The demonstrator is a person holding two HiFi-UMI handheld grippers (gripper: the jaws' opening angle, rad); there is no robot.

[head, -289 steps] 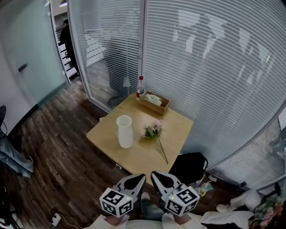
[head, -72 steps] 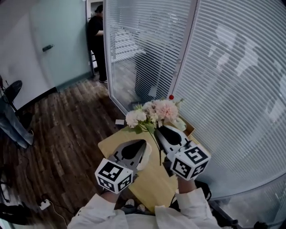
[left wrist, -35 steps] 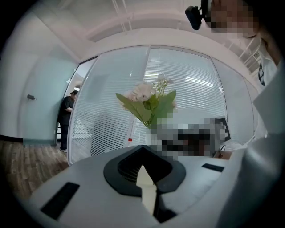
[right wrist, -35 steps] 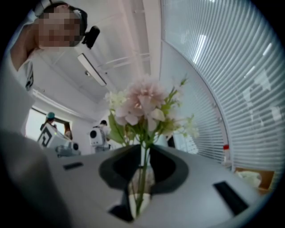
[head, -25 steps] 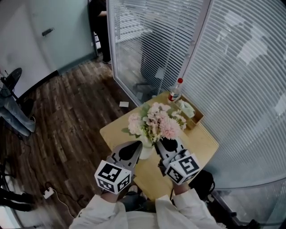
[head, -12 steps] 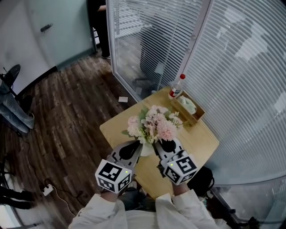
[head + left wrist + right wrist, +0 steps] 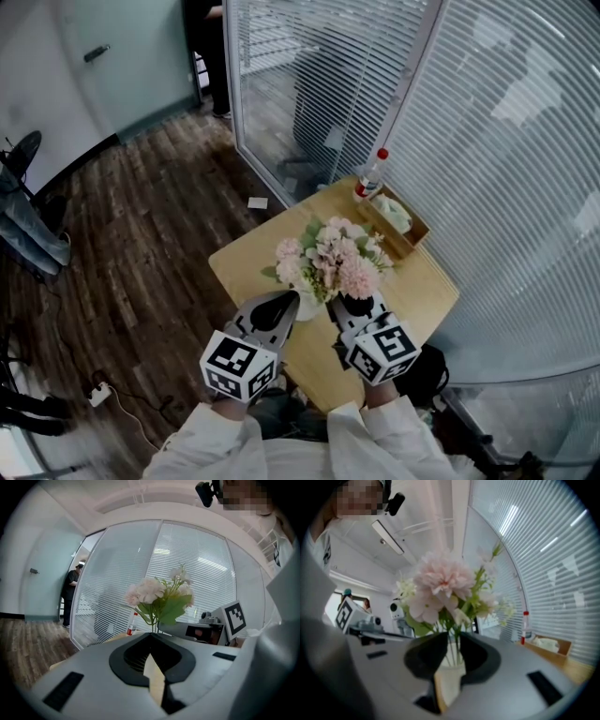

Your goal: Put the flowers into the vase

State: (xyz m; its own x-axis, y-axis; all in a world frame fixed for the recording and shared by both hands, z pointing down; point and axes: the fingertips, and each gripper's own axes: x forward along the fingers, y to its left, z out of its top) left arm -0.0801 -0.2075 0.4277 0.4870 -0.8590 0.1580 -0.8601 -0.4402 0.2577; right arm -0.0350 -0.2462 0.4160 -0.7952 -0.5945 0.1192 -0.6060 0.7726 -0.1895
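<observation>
The right gripper (image 7: 354, 300) is clamped on the stems of the pink-and-white flowers (image 7: 333, 261), whose blooms stand upright directly above its jaws. The left gripper (image 7: 284, 300) sits just to its left, jaws together and empty. Between the two tips stands the white vase (image 7: 305, 307). The stems run down toward it, but the blooms cover its mouth. Beyond the jaws, the wooden table (image 7: 427, 281) carries a wooden tray (image 7: 405, 228), then a red-capped bottle (image 7: 368, 181). The blind-covered glass wall (image 7: 506, 141) stands behind. Earlier, the flowers lay flat on the table beside the vase.
</observation>
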